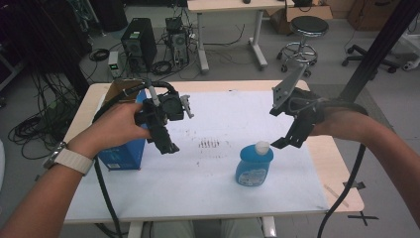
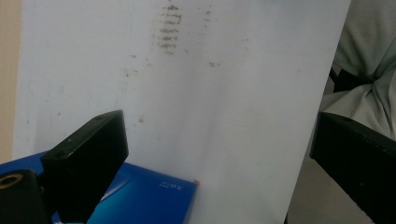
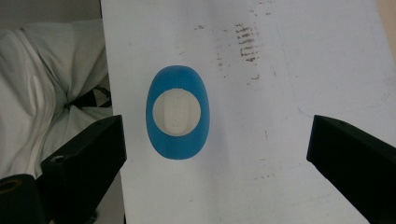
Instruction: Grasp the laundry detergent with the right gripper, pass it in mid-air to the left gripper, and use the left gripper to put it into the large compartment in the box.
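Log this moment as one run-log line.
right gripper: open, above blue bottle | left gripper: open, over blue box | bottle upright, untouched

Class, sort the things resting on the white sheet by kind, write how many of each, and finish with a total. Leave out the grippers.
Blue bottle with a white cap: 1
Blue box: 1
Total: 2
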`<state>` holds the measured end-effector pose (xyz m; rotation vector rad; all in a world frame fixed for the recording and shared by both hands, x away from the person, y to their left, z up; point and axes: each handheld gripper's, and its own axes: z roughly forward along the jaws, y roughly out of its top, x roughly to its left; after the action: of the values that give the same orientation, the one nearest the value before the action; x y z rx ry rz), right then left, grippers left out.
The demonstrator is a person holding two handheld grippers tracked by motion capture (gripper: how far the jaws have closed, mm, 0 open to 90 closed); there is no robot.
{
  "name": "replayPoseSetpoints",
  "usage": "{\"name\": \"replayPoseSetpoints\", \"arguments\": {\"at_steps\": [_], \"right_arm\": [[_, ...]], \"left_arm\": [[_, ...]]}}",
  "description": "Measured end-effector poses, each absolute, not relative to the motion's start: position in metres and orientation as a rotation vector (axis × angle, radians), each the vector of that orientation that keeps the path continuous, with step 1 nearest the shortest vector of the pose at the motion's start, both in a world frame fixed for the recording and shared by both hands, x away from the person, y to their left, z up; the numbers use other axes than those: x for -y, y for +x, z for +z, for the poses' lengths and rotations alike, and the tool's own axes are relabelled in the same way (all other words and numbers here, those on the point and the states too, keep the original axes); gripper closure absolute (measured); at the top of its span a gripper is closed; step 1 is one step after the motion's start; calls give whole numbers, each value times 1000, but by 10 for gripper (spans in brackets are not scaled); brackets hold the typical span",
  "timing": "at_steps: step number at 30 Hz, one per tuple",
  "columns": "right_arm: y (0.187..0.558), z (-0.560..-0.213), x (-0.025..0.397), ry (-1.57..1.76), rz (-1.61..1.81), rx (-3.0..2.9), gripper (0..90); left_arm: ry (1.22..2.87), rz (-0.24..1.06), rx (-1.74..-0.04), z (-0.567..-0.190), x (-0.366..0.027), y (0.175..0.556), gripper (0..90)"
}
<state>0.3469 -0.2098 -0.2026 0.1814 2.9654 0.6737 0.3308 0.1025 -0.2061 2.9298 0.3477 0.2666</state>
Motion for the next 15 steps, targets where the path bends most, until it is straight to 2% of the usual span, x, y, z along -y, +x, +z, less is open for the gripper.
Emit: {"name": "replayPoseSetpoints", "arguments": {"at_steps": [15], "right_arm": [[346, -217, 230, 204, 736, -2942, 45]], "left_arm": [[2930, 264, -347, -207, -101, 332, 48]]}}
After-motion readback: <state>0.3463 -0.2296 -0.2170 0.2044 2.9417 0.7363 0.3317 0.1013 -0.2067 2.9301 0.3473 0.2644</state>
